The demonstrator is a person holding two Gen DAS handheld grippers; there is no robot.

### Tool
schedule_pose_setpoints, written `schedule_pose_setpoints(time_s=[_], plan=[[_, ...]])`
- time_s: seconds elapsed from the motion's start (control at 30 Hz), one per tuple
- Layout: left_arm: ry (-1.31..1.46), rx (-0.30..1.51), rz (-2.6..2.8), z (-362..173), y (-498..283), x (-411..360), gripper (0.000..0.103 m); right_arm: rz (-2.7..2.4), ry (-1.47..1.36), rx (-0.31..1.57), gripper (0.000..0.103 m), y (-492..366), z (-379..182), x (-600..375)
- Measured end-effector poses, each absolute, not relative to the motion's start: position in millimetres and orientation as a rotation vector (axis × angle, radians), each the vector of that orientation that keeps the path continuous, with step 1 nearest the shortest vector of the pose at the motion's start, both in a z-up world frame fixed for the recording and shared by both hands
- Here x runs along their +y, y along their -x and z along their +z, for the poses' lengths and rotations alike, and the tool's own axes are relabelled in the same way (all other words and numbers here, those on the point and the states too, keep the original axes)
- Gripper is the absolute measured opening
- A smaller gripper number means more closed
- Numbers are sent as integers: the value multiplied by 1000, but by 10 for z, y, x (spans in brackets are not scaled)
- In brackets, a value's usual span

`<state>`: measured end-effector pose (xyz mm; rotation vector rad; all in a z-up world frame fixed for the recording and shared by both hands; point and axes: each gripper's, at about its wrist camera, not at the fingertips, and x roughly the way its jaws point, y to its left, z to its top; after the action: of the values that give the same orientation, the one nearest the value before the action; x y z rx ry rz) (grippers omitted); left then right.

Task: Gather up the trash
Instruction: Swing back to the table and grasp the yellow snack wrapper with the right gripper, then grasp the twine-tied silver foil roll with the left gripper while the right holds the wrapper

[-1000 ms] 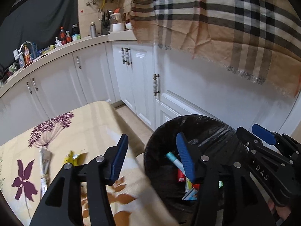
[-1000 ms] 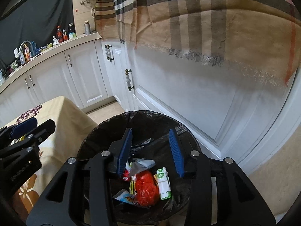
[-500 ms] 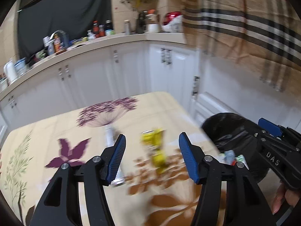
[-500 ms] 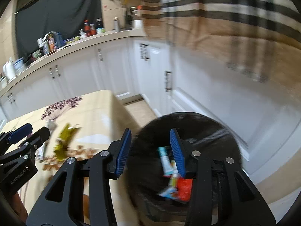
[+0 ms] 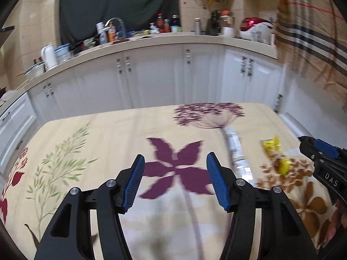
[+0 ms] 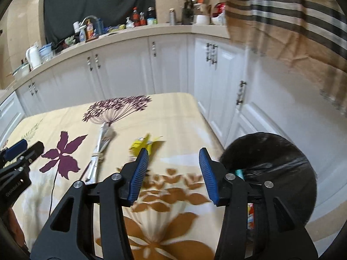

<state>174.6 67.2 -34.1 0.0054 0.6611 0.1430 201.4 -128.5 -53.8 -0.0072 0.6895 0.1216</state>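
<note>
Both hand-held grippers have swung from the bin (image 6: 269,173) to the bench (image 5: 108,134). The left (image 5: 174,181) and right (image 6: 173,174) are released, empty, near the yellow wrapper (image 6: 144,144).

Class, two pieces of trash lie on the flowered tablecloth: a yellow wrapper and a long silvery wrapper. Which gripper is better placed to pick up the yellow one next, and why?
Right. The right gripper is open, with the yellow wrapper just beyond its fingertips and the trash bin beside it. The left gripper, also open, points at bare tablecloth.
</note>
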Motion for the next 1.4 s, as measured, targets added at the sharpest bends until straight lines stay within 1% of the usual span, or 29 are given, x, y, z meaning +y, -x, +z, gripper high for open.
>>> schedule_pose_setpoints(time_s=[0.23, 0.43, 0.5, 0.53, 0.57, 0.87, 1.13, 1.4], plan=[[28, 686, 209, -421, -1731, 1103, 60, 149, 41, 763, 48, -2178, -668, -977], [52, 702, 218, -466, -1743, 1236, 62, 145, 46, 827, 48, -2307, -753, -900], [54, 706, 209, -471, -1753, 1223, 63, 151, 53, 843, 42, -2326, -781, -880], [54, 709, 201, -481, -1758, 1207, 63, 151, 55, 848, 28, -2331, -789, -880], [52, 711, 195, -489, -1763, 1187, 63, 161, 52, 857, 22, -2343, -798, -879], [42, 734, 107, -506, -1854, 821, 63, 143, 53, 824, 21, -2250, -738, -1016], [16, 743, 39, -503, -1991, 401, 63, 90, 33, 782, 21, -2117, -626, -1386], [-2, 803, -6, -631, -2211, 90, 63, 42, -8, 769, 21, -2044, -619, -1779]])
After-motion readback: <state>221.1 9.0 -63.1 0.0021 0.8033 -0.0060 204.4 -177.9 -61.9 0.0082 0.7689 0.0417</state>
